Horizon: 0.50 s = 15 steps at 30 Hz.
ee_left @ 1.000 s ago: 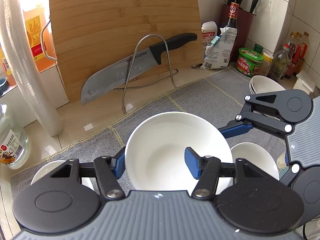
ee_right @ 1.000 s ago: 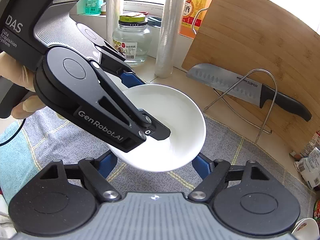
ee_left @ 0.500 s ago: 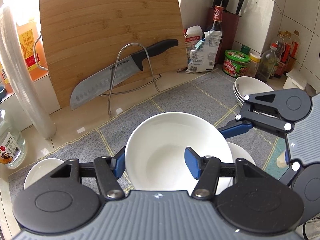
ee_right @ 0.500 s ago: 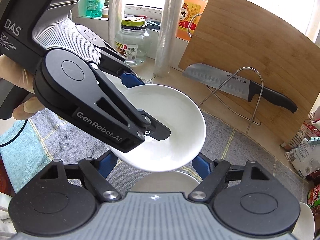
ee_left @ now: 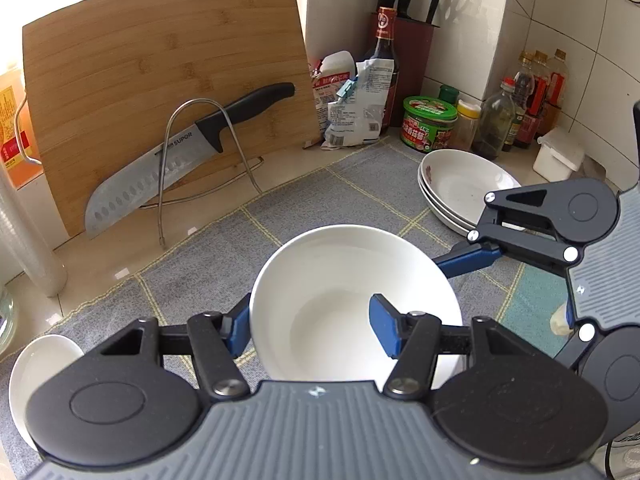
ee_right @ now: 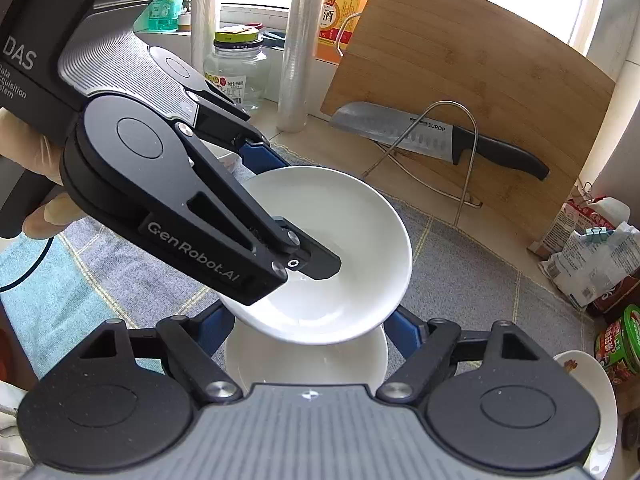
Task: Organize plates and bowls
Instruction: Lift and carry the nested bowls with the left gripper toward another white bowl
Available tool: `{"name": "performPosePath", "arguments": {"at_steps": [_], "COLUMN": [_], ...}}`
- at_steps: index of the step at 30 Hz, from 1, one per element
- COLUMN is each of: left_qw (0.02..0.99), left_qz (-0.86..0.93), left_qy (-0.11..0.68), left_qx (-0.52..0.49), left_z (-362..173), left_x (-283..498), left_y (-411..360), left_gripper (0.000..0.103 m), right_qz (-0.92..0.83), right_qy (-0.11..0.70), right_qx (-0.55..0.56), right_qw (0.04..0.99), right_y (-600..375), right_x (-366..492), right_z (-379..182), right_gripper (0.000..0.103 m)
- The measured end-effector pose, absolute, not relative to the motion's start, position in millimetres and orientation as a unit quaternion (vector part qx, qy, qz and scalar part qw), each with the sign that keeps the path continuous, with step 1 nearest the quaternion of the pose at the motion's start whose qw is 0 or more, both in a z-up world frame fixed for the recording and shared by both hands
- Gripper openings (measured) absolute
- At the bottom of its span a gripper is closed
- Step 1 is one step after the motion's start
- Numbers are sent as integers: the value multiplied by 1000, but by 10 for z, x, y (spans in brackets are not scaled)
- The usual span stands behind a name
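Observation:
My left gripper (ee_left: 310,326) is shut on the rim of a white bowl (ee_left: 340,304), one finger inside and one outside. It holds the bowl above the grey mat. In the right wrist view the same bowl (ee_right: 344,248) hangs just above a second white bowl (ee_right: 308,360) that sits between my right gripper's open fingers (ee_right: 310,330). The right gripper (ee_left: 472,258) shows at the right of the left wrist view. A stack of white plates (ee_left: 460,184) lies on the mat at the back right. Another white bowl (ee_left: 36,364) sits at the left edge.
A bamboo cutting board (ee_left: 160,88) leans on the wall with a knife (ee_left: 180,152) on a wire rack. Bags, bottles, jars and a knife block (ee_left: 416,60) crowd the back right corner. A glass jar (ee_right: 236,68) and cling-film rolls (ee_right: 298,40) stand by the window.
The left gripper has carried its bowl to the right, over the second bowl between the right gripper's fingers. The plate stack has come into fuller view.

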<state>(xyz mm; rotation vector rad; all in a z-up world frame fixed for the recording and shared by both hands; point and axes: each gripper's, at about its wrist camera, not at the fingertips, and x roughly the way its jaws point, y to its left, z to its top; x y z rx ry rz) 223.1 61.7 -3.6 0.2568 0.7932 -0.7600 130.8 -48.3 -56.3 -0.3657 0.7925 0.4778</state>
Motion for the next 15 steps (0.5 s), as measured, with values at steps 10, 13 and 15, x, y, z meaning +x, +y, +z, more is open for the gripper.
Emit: {"name": "performPosePath", "arguments": {"at_steps": [10,13,15], "left_qw": [830,826,823], "left_qz": [-377,-380,-381], "left_qy": [393,400,404], "left_qx": [118,117,118], "left_z": [-185,-236,-266], "left_x": [2184,2177,2175], "left_y": [491,471,457], "left_gripper": [59,59,59], "right_qz": [220,221,221], "right_qy": [399,405,409], "right_qx": [-162,-158,-156], "right_qw": [875,873,872], "right_y": [-601,-621,-639], "right_x": [1214,1195,1189], "right_z": [-667,-705,-730], "right_gripper": [85,85,85]}}
